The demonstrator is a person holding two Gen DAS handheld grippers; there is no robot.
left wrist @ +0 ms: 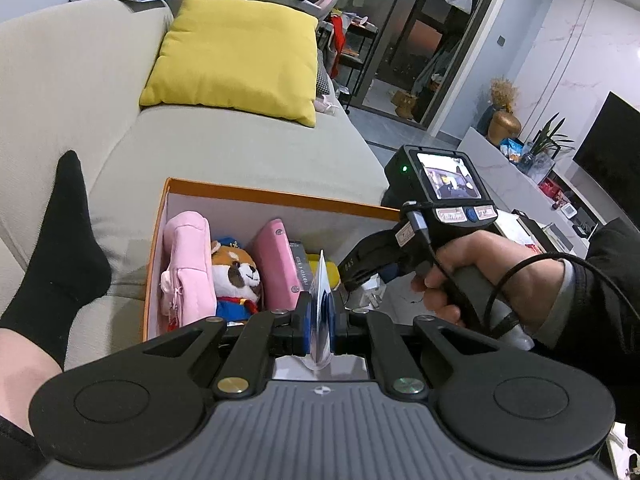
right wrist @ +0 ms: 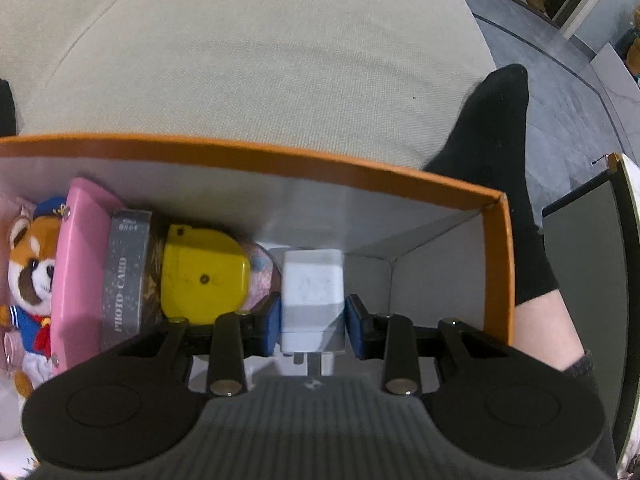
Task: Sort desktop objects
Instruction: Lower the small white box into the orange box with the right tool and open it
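Observation:
An orange box (left wrist: 280,196) with a white inside sits on the sofa. It holds a pink pouch (left wrist: 186,264), a red panda plush (left wrist: 236,280), a pink case (right wrist: 80,264), a grey photo-card box (right wrist: 124,272) and a yellow item (right wrist: 204,272). My left gripper (left wrist: 320,330) is shut on a thin clear-sleeved card (left wrist: 322,280), held upright over the box's near edge. My right gripper (right wrist: 313,322) points down into the box's right end. Its blue pads (right wrist: 272,320) are shut on a white charger plug (right wrist: 312,292). A hand (left wrist: 480,272) holds that gripper.
The box rests on a beige sofa (right wrist: 260,60) with a yellow cushion (left wrist: 236,56) at the back. A foot in a black sock (left wrist: 64,248) lies left of the box, another (right wrist: 504,152) to its right. A dark table edge (right wrist: 584,280) stands further right.

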